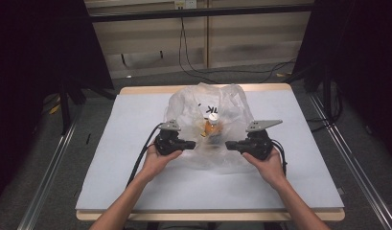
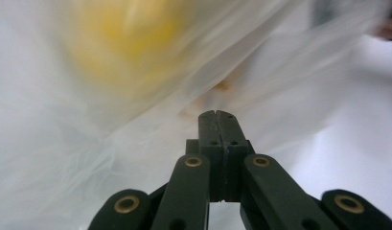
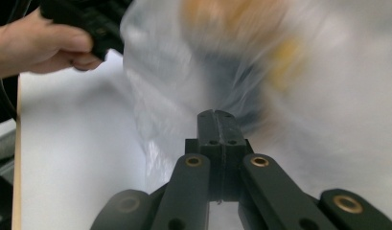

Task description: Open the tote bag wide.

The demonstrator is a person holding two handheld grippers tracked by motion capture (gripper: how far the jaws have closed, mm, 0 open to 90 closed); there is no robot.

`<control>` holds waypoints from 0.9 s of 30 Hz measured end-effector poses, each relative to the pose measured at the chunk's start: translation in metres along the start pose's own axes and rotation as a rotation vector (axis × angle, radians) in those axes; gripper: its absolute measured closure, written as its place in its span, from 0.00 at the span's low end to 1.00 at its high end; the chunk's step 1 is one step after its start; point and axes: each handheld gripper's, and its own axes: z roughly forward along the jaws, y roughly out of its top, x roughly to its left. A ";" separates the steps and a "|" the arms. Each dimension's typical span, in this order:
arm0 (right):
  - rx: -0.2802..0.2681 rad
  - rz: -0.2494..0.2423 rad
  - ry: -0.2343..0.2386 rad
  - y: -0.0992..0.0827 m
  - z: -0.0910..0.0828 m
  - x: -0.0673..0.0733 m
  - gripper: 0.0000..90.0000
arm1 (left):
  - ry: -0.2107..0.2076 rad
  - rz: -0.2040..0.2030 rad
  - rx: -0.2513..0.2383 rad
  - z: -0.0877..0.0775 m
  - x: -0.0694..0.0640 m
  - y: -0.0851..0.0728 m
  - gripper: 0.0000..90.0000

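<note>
A clear plastic bag (image 1: pixel 228 101) stands puffed up in the middle of the table, with black marks on its far side. Inside it stands an orange bottle (image 1: pixel 211 127) with a white cap. My left gripper (image 1: pixel 193 143) touches the bag's left side, shut on the film. My right gripper (image 1: pixel 227 145) is shut on the bag's right side. In the left gripper view the shut gripper (image 2: pixel 216 114) pinches the bag (image 2: pixel 136 143) below a yellow blur. In the right gripper view the shut gripper (image 3: pixel 216 113) holds the bag (image 3: pixel 328 120); the other hand (image 3: pixel 40 45) is at upper left.
A pale mat (image 1: pixel 112 167) covers the wooden table, with bare room around the bag on all sides. Black stands (image 1: pixel 64 100) and dark curtains flank the table. Cables (image 1: pixel 193 67) lie on the floor behind it, and metal rails (image 1: pixel 50 177) run along both sides.
</note>
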 end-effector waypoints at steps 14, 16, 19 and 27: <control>-0.125 -0.048 -0.038 0.069 -0.033 -0.001 1.00 | 0.011 0.096 -0.124 -0.044 -0.010 0.044 1.00; -0.142 -0.050 -0.043 0.078 -0.034 -0.004 1.00 | 0.012 0.089 -0.166 -0.048 -0.009 0.054 1.00; -0.166 -0.049 -0.031 0.091 -0.032 -0.004 1.00 | -0.005 0.079 -0.211 -0.051 -0.006 0.066 1.00; -0.177 -0.077 -0.027 0.131 -0.016 -0.002 1.00 | -0.001 0.104 -0.224 -0.044 0.002 0.113 1.00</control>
